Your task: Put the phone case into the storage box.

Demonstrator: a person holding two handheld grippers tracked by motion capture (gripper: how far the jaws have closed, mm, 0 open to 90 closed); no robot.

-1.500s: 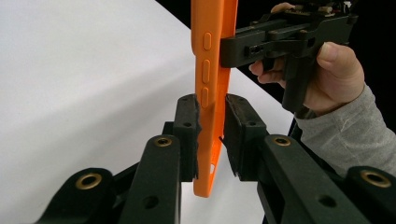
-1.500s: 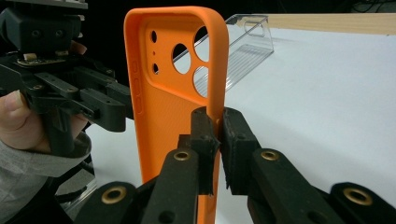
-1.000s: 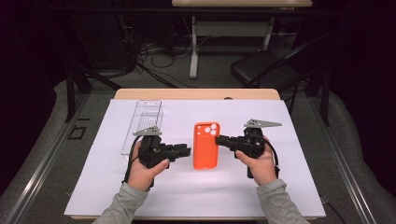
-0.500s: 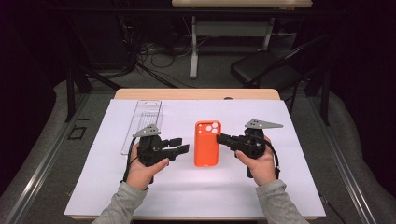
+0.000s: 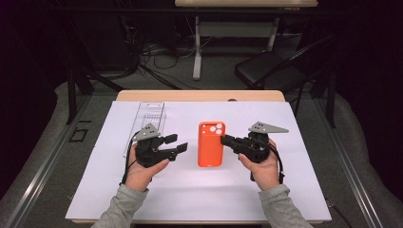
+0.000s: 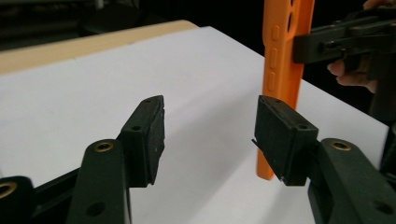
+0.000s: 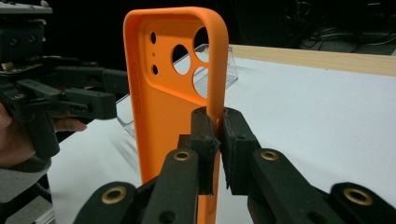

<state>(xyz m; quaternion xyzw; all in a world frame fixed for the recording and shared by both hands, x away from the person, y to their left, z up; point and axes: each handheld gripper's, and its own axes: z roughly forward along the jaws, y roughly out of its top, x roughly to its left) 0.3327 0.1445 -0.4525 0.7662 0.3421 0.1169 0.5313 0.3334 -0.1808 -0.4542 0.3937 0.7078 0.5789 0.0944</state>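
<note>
The orange phone case (image 5: 211,143) (camera cutouts at its far end) lies mid-table on white paper.

No text, label, brand, number or sign can be read on anything in these pictures.

Wooden table (image 5: 199,95), white sheet (image 5: 294,190) over it, seemingly clear plastic tray (image 5: 148,115)
</note>
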